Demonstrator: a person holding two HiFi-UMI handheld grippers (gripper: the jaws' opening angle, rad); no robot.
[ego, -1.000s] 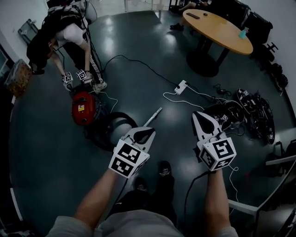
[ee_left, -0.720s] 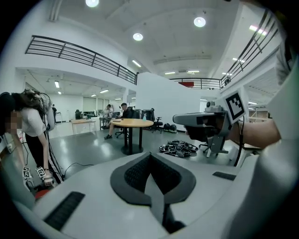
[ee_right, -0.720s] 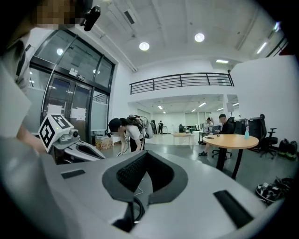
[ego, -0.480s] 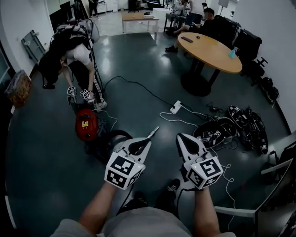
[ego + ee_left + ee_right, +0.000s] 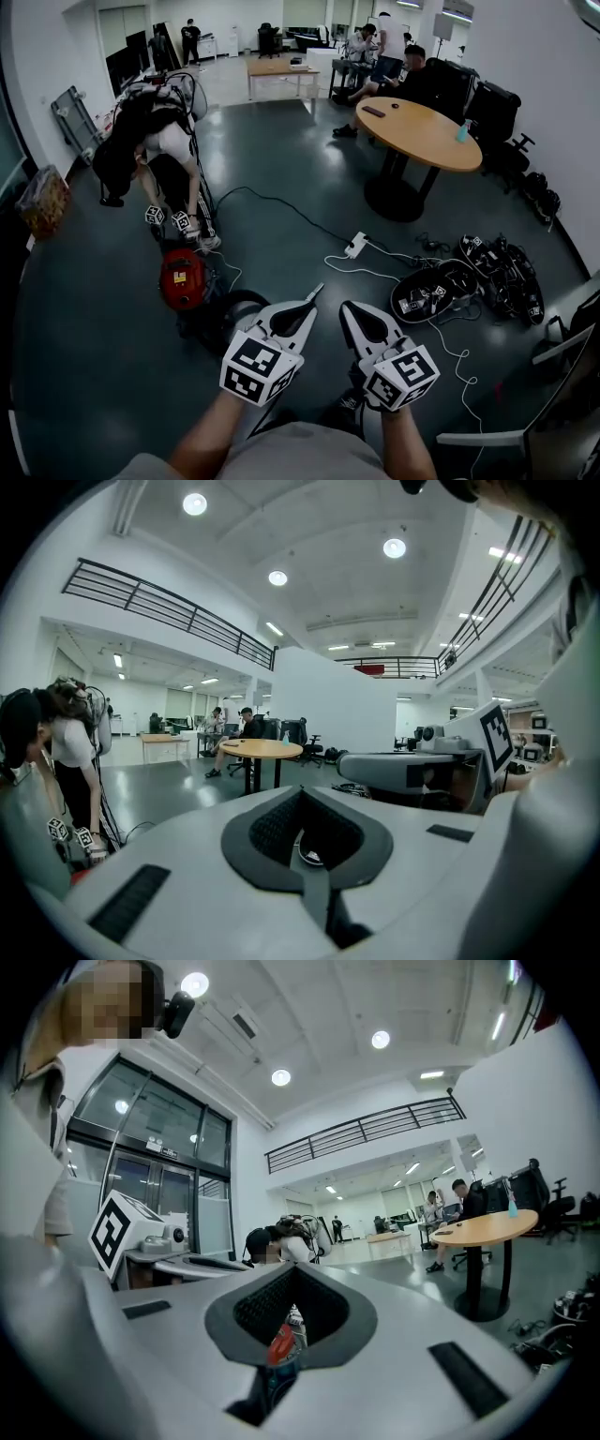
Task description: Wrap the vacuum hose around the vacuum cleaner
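Note:
The red vacuum cleaner (image 5: 183,278) stands on the dark floor at the left of the head view. Its black hose (image 5: 228,311) lies coiled beside it, and the metal wand tip (image 5: 315,292) pokes out past my left gripper. Another person (image 5: 164,141) bends over the vacuum with marker-cube grippers (image 5: 167,219) of their own. My left gripper (image 5: 303,309) and right gripper (image 5: 351,310) are held side by side in the air, well short of the vacuum, both shut and empty. The red vacuum (image 5: 281,1342) shows through the right gripper's (image 5: 292,1275) jaw gap. The left gripper (image 5: 302,799) points across the room.
A round wooden table (image 5: 419,134) stands at the back right. A white power strip (image 5: 355,247) with cables lies mid-floor. A heap of black gear (image 5: 473,277) sits at the right. People sit near a far table (image 5: 279,67). A chair frame (image 5: 562,342) is at the right edge.
Both grippers have risen, and the right one has swung left to sit close beside the left. The head view has tilted up, so more of the room shows.

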